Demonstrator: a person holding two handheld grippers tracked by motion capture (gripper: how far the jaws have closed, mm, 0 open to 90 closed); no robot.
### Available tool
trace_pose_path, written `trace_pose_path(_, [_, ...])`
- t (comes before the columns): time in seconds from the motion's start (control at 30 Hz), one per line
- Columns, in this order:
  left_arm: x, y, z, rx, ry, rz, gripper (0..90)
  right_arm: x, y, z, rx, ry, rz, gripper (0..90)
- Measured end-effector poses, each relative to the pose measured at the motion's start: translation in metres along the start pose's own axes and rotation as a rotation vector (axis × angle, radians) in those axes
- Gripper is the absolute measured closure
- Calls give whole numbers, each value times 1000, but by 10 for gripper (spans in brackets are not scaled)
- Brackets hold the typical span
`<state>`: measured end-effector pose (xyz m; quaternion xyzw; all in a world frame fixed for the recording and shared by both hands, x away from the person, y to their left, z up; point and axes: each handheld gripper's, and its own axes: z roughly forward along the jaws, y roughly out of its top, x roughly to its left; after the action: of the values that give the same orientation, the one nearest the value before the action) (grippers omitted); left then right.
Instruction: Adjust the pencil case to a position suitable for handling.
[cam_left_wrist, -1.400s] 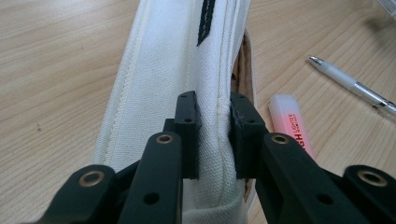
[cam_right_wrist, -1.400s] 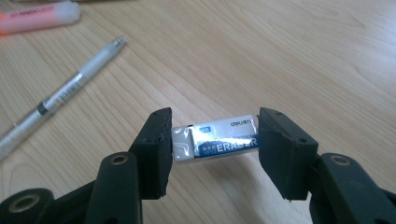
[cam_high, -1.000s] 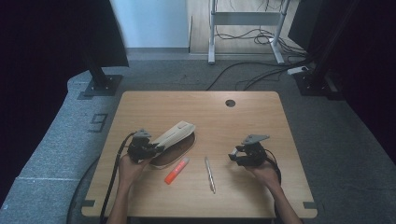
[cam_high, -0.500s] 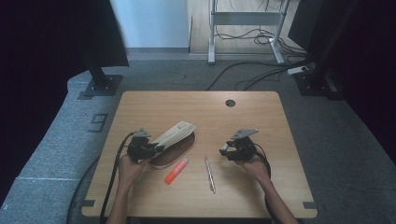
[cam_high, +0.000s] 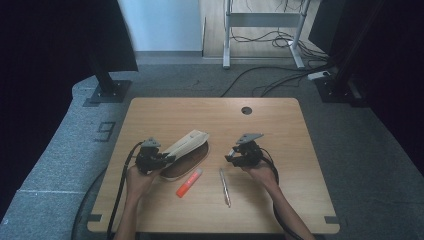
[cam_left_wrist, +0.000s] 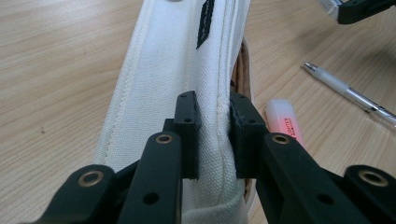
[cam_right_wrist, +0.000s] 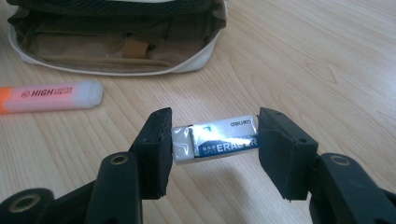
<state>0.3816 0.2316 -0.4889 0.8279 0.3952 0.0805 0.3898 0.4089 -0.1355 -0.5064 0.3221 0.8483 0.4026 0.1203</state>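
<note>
A white fabric pencil case (cam_high: 187, 150) lies open on the wooden table (cam_high: 270, 125), its tan inside (cam_right_wrist: 116, 46) facing my right gripper. My left gripper (cam_high: 167, 159) is shut on the raised edge of the case's white flap (cam_left_wrist: 159, 70), with the pads (cam_left_wrist: 187, 121) pinching the seam. My right gripper (cam_high: 231, 157) hovers just right of the case and is shut on a white eraser (cam_right_wrist: 217, 137) with a blue sleeve, held end to end a little above the tabletop. Between the two hands lie an orange highlighter (cam_high: 189, 182) and a silver pen (cam_high: 225, 186).
A round cable hole (cam_high: 246, 110) sits near the table's far edge. Monitor stands (cam_high: 107, 90) and a metal frame with loose cables (cam_high: 260, 30) stand on the floor beyond the table. Bare wood stretches across the far half and the right side.
My right gripper has moved left across the table toward the open case. The left gripper and the case have stayed where they were.
</note>
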Motion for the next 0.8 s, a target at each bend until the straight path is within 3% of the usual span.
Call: trace_pose_path(0.8, [2, 0, -2, -12, -15, -18, 756, 16, 25, 46, 18, 26, -28, 455])
